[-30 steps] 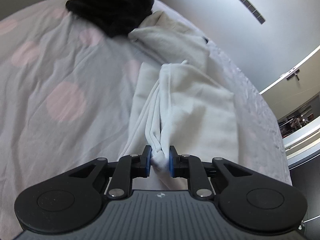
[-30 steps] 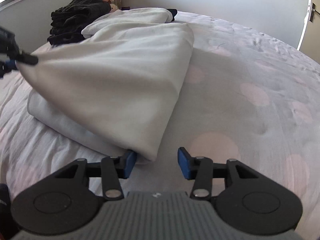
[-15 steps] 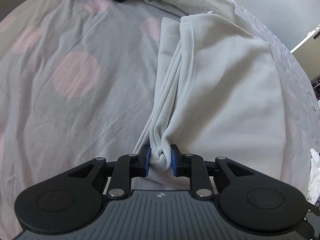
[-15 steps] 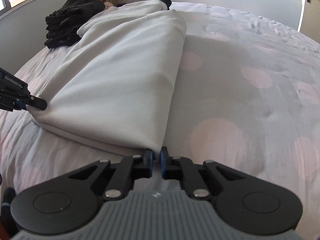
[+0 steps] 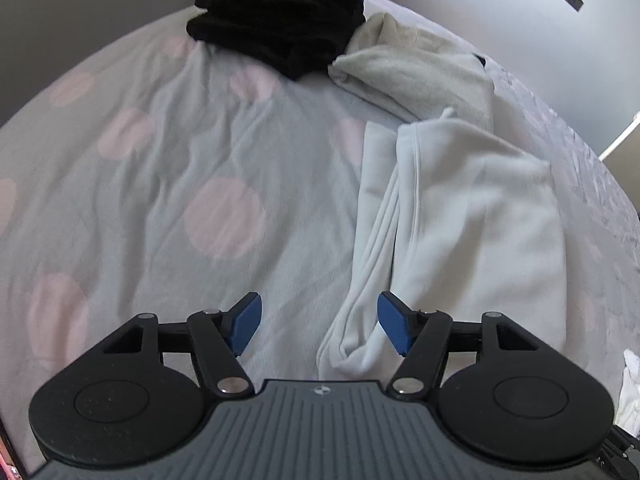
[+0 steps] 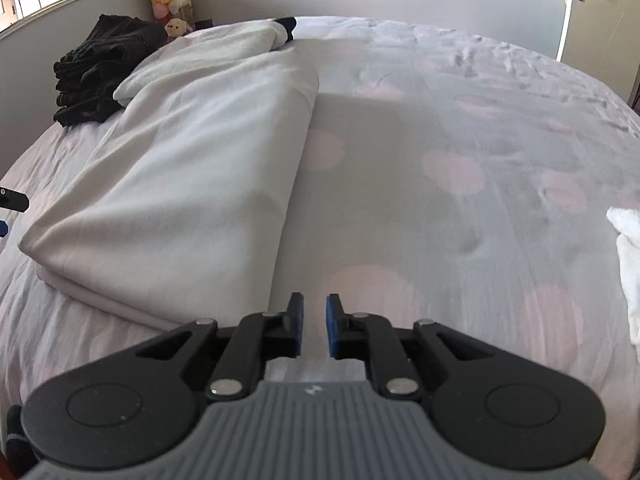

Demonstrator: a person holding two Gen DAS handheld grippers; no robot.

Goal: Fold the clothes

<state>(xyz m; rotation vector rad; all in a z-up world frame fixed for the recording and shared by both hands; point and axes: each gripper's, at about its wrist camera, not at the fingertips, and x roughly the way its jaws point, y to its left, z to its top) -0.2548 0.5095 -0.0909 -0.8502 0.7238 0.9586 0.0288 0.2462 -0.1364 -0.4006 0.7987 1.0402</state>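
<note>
Garment (image 5: 476, 220), pale grey, lay folded flat on bed (image 5: 168, 200), layered edges stacked along one side, so fold looked set down rather than carried.

Left gripper (image 5: 320, 324) spread wide, holding nothing; near corner of garment lay between pads, untouched by either.

Right gripper (image 6: 312, 322) parted by narrow gap, empty, just beside garment's other near corner (image 6: 276, 292).

Black pile (image 5: 280, 20) and towel (image 5: 412, 76) sat beyond, toward wall, likely kept clear of working space.

White cloth (image 6: 628, 256) lay apart at bed's right.
</note>
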